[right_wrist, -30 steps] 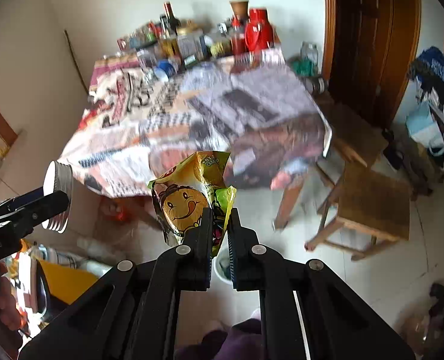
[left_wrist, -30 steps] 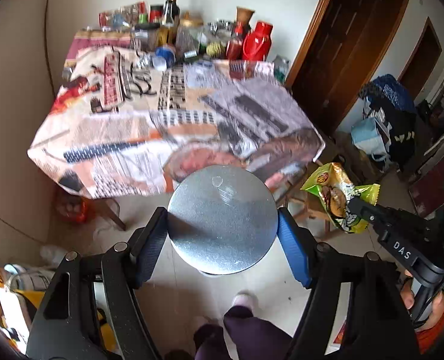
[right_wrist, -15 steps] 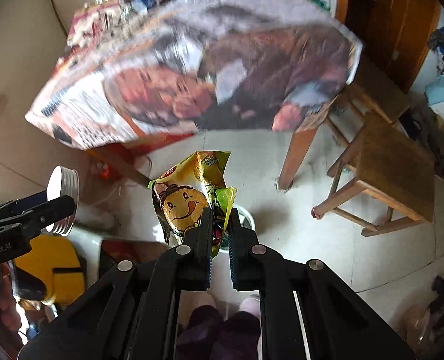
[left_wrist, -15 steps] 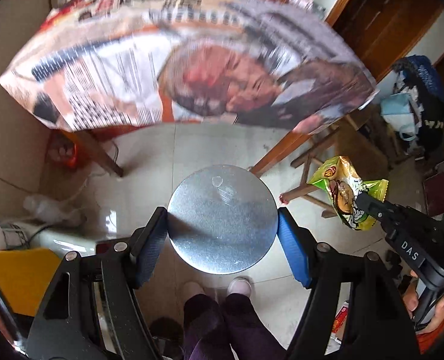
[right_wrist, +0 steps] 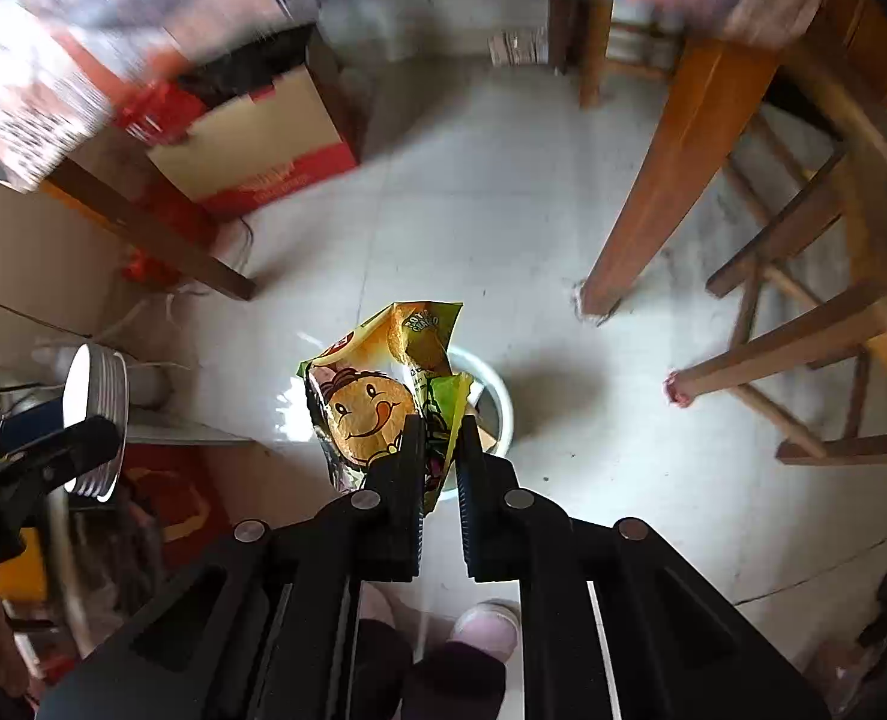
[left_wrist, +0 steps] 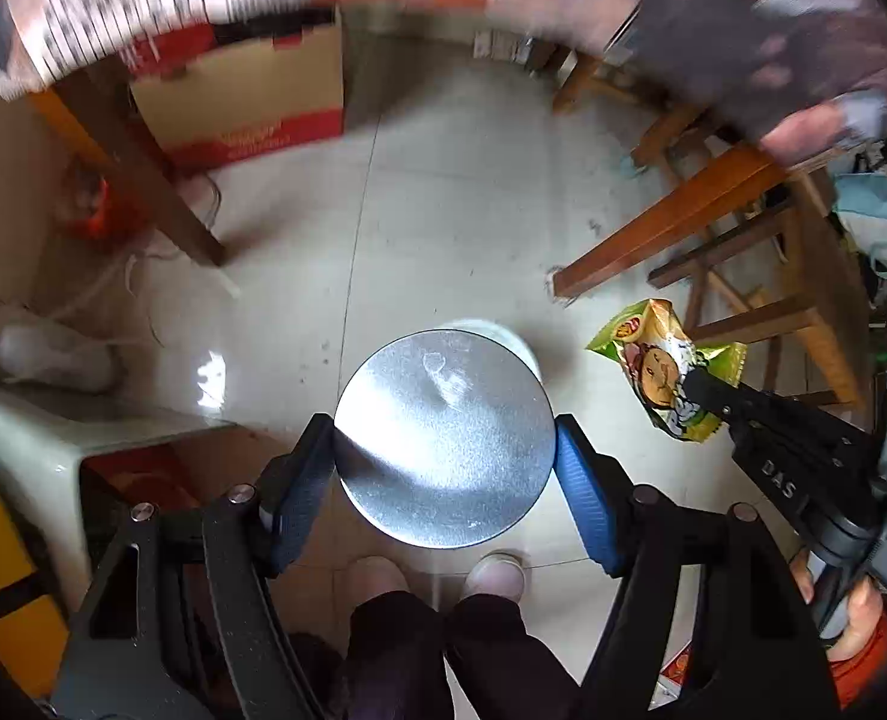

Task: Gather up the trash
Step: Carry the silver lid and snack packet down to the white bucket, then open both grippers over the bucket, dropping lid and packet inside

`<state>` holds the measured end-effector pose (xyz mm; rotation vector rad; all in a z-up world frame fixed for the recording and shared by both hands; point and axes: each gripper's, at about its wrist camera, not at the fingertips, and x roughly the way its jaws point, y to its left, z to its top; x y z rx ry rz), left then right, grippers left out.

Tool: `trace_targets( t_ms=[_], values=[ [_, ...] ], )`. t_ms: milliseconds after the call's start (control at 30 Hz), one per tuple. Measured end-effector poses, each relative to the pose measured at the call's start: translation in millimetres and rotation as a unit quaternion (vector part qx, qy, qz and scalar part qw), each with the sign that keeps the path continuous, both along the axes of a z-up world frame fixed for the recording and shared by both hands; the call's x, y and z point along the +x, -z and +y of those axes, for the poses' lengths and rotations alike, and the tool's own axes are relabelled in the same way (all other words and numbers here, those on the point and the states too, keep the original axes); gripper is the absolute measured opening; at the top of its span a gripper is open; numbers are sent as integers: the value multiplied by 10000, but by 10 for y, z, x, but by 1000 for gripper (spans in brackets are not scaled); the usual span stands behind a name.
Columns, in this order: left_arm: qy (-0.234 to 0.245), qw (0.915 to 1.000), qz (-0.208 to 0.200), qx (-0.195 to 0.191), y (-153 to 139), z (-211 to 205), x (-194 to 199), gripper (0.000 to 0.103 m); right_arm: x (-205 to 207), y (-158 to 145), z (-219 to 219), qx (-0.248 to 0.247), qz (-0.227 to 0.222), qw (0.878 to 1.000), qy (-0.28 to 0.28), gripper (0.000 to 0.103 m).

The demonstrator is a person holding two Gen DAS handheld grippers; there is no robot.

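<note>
My left gripper (left_wrist: 443,427) is shut on a round silver metal tin (left_wrist: 443,450), blue pads pressing its sides; the tin's ribbed side (right_wrist: 98,420) shows at the left of the right wrist view. A crumpled yellow-green snack bag (right_wrist: 371,402) sits between the fingers of my right gripper (right_wrist: 440,429), whose jaws are opening slightly while still on the bag. The left wrist view shows the same bag (left_wrist: 653,360) at that gripper's tip (left_wrist: 692,381). Directly below both, a small white bin (right_wrist: 500,402) stands on the floor, its rim (left_wrist: 503,333) peeking past the tin.
Wooden table legs (right_wrist: 671,180) (left_wrist: 143,180) and a wooden stool (right_wrist: 803,330) stand around the pale tiled floor. A cardboard box (left_wrist: 245,102) sits under the cloth-covered table. The person's feet (left_wrist: 491,576) are just behind the bin. A white and yellow object (left_wrist: 17,450) is at left.
Both grippers have dropped from above the table to below its edge, tilting down toward the floor. The bin has come into view beneath them. Tin and bag remain held.
</note>
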<state>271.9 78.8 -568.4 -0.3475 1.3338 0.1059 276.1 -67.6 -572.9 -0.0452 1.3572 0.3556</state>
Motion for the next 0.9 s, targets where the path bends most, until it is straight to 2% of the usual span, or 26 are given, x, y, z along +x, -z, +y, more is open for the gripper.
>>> trace_targets(
  t_ms=[67,100,167,200,400,633,767,900],
  values=[
    [-8,10000,82,-6,287,12,22,71,30,241,36,64,102,9999,-21,13],
    [4,10000,96,12,396,8,23,71,46,372,59,97,179,9998,-28,20],
    [33,9999,141,21,620,13,53,71,84,566,86,80,350,9993,49,45],
    [39,9999,160,-1,693,12,64,71,93,626,87,76,369,9993,88,47],
    [184,9991,299,-223,1093,-74,214,71,77,819,-15,-125,521,9983,223,49],
    [446,9942,697,-690,1314,-349,481,71,53,684,-248,-230,508,9976,418,49],
    [438,9933,818,-696,1272,-412,554,73,63,510,-320,-240,444,9975,487,50],
    [501,9950,684,-521,1004,-429,553,73,80,254,-335,-173,375,9979,502,50]
  ],
)
